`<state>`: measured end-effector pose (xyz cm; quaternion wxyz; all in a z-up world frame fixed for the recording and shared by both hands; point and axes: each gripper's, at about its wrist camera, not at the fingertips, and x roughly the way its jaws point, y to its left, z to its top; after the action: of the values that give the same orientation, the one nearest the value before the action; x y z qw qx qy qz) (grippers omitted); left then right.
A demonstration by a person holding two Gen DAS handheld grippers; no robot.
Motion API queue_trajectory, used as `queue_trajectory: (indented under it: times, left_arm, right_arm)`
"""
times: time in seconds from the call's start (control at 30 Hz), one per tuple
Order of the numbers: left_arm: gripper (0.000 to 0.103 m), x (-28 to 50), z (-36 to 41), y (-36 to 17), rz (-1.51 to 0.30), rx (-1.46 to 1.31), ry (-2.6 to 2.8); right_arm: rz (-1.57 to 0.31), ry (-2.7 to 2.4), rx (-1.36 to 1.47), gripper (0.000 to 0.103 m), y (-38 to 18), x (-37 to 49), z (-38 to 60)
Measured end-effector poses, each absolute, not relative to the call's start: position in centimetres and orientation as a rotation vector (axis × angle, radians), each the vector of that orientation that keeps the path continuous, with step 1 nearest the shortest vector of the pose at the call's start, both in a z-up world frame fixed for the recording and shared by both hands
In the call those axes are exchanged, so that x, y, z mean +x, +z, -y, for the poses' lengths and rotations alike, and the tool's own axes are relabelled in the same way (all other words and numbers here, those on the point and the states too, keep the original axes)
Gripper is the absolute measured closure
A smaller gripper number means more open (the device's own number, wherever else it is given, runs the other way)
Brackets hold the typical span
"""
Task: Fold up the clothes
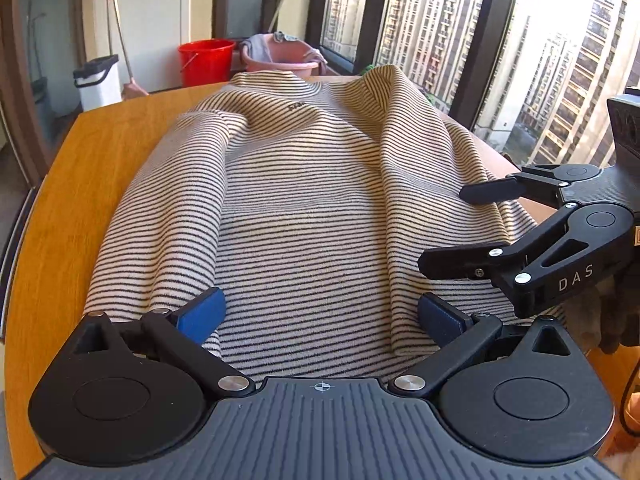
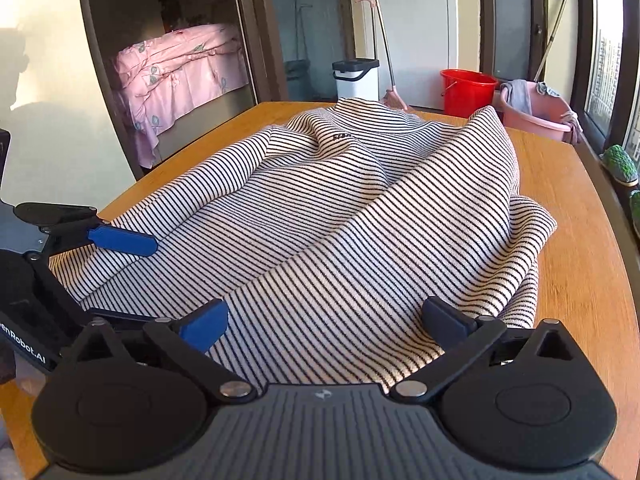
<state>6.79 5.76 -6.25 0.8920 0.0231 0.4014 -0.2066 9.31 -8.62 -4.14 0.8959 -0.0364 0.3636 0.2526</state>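
The striped garment (image 1: 304,200) lies rumpled across the wooden table (image 1: 100,168), both side portions folded in over its middle and its collar end toward twelve o'clock. The left gripper (image 1: 320,316) stands with jaws wide apart over the near hem, clamping nothing. The right gripper (image 2: 324,316), at three o'clock of it, is likewise spread wide above the cloth.

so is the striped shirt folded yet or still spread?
Partly folded: the striped shirt has both side flaps turned in over its middle on the table, rumpled, with no crosswise fold yet.
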Motion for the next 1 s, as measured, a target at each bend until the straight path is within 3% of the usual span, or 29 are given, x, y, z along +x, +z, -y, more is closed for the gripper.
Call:
queue_trajectory:
  times: [0.47, 0.53, 0.6, 0.67, 0.87, 1.0]
  left_arm:
    - [0.000, 3.3, -10.5, -3.4, -0.719, 0.080, -0.347]
    - [0.008, 3.9, -11.4, -3.7, -0.747, 0.077, -0.316]
    - [0.028, 4.4, -11.6, -4.5, -0.780, 0.084, -0.308]
    - [0.032, 4.9, -11.6, -5.2, -0.798, 0.097, -0.298]
    - [0.072, 6.8, -13.7, -4.5, -0.743, 0.106, -0.231]
    - [0.083, 8.2, -15.5, -2.4, -0.660, 0.107, -0.124]
  right_arm:
    - [-0.758, 0.521, -0.165, 0.000, -3.9, 5.5, 6.7]
    - [-0.754, 0.520, -0.164, 0.000, -4.1, 5.5, 7.1]
    - [-0.751, 0.520, -0.164, 0.000, -4.1, 5.5, 7.1]
    - [-0.750, 0.519, -0.164, 0.000, -4.2, 5.5, 7.1]
    - [-0.747, 0.518, -0.161, 0.000, -4.2, 5.5, 7.2]
    - [-0.700, 0.503, -0.153, 0.000, -3.6, 5.1, 7.4]
